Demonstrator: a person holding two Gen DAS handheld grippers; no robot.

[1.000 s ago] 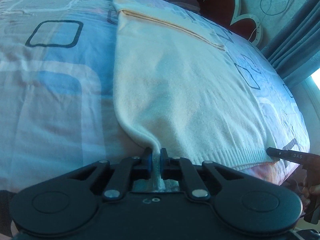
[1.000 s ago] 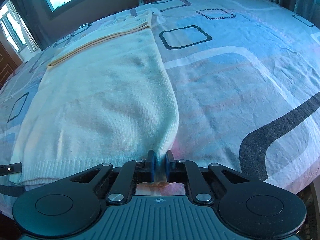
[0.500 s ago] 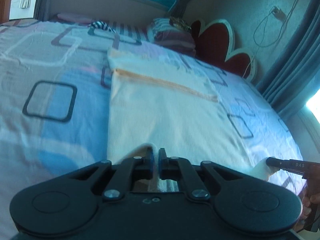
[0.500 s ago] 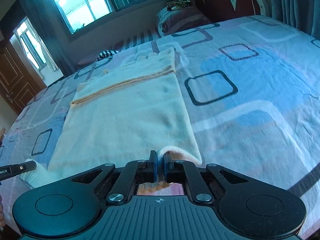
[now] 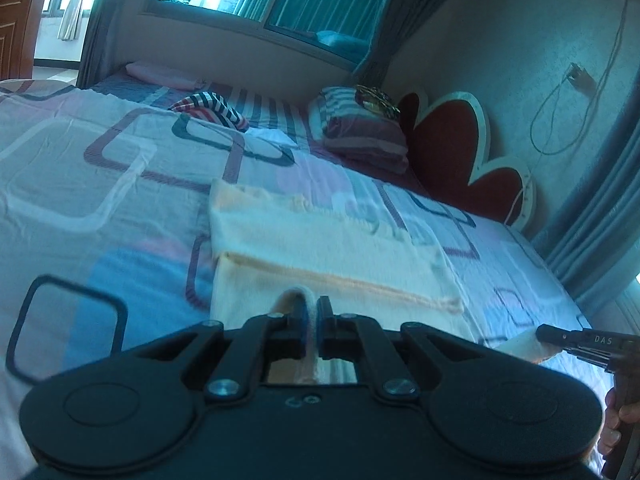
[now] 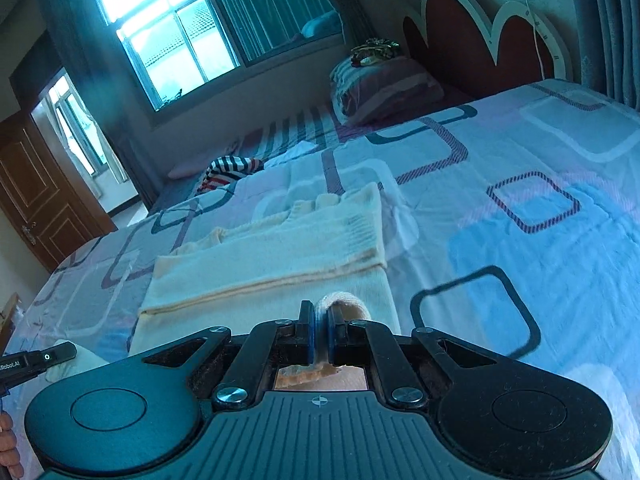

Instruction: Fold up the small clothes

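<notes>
While both hem corners are lifted off the bed point(image 5: 80, 208), the cream sweater point(image 5: 320, 240) lies flat on the patterned bedspread, its far part folded across with sleeves laid over the body; the fold line runs as a pale orange seam across the width. Left gripper point(image 5: 312, 320): fingers pressed together, pinching a raised loop of the sweater's near edge, which stands up just above the fingertips at 12 o'clock of the gripper body. Right gripper point(image 6: 319, 332): same condition, blue pads closed on a rolled bit of ribbed hem, cloth bulging to the 1 o'clock side of the fingers. In the left wrist view the right gripper's tip appears at 3 o'clock, touching a white roll of the hem; in the right wrist view the left gripper's tip shows at 9 o'clock, also against cloth. The sweater sits centre-frame in both views, between the grippers and the pillows. A folded striped blanket point(image 6: 384, 88) rests at 12 o'clock near the red scalloped headboard point(image 6: 480, 40), with a small dark-and-gold item on top; too blurred to identify. A striped garment point(image 5: 212, 110) lies at 11 o'clock in the left view, well apart from the sweater. Window point(image 6: 208, 28) beyond the bed, wooden door point(image 6: 36, 192) at 9 o'clock in the right view.
</notes>
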